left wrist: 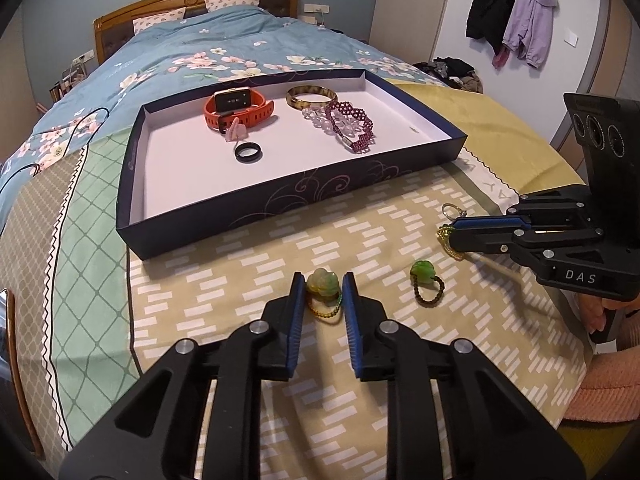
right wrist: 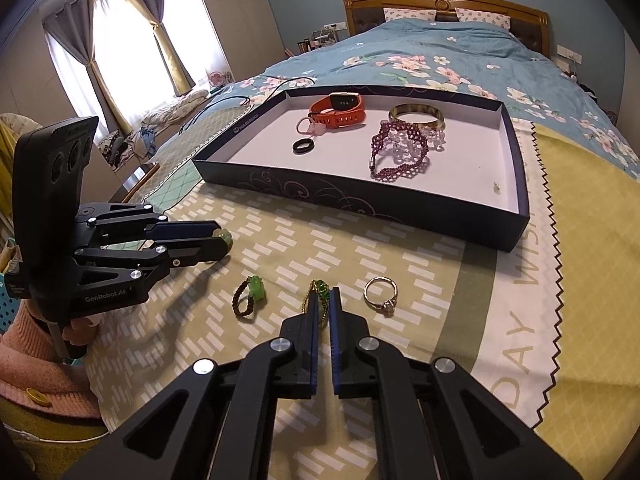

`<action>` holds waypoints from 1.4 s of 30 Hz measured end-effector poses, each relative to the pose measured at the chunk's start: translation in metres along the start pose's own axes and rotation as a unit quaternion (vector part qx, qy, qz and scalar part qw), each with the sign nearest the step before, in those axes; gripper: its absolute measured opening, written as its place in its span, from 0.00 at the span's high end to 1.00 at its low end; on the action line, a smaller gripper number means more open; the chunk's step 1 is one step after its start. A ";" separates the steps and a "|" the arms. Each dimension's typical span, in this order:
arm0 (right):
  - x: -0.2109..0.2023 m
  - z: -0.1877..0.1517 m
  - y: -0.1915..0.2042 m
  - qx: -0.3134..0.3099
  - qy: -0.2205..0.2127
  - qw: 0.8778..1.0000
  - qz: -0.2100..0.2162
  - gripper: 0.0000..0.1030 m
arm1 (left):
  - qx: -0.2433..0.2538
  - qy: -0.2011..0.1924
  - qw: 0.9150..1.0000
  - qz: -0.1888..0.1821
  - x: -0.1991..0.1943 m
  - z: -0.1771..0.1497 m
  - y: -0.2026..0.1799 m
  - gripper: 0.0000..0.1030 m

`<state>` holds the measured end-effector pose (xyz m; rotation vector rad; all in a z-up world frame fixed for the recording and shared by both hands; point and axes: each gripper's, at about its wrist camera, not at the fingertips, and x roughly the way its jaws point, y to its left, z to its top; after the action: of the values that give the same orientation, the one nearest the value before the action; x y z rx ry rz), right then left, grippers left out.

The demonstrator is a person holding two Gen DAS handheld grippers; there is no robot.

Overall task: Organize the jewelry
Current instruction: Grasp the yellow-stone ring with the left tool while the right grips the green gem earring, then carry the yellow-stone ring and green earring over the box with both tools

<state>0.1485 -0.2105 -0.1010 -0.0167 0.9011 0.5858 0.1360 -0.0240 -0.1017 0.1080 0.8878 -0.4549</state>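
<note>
A dark blue box lid [left wrist: 280, 200] [right wrist: 360, 204] on the bed holds an orange watch [left wrist: 236, 108] [right wrist: 340, 109], a tortoiseshell bangle [left wrist: 311, 97] [right wrist: 416, 116], purple and clear bead bracelets [left wrist: 352, 124] [right wrist: 400, 148], a pink charm [left wrist: 236, 133] and a black ring [left wrist: 249, 153] [right wrist: 303, 146]. My left gripper [left wrist: 323, 286] [right wrist: 224, 240] is open around a yellow-green flower ring [left wrist: 323, 286] lying on the cloth. My right gripper [right wrist: 323, 304] [left wrist: 450, 236] is shut on a gold chain piece with a green stone [right wrist: 318, 292]. A green bead ring [left wrist: 426, 282] [right wrist: 250, 296] and a gold stone ring [right wrist: 382, 294] [left wrist: 454, 210] lie beside them.
The lid sits on a patterned cloth [left wrist: 240, 280] over a floral blue duvet [left wrist: 200, 52]. A yellow cloth [right wrist: 580, 240] lies to the right. Jackets [left wrist: 516, 16] hang on the wall. A window with curtains [right wrist: 120, 40] is at the left.
</note>
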 end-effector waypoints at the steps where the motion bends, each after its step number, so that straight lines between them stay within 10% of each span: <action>1: 0.000 0.000 0.000 0.000 -0.001 1.000 0.001 0.96 | -0.001 -0.001 1.000 -0.001 -0.001 0.000 -0.001 0.82; 42: -0.012 0.005 -0.003 0.015 -0.035 0.999 0.018 0.96 | -0.008 -0.002 1.000 -0.008 -0.005 -0.007 -0.002 0.84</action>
<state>0.1479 -0.2173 -0.0893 0.0469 0.8443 0.6029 0.1268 -0.0219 -0.1021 0.0853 0.8884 -0.4639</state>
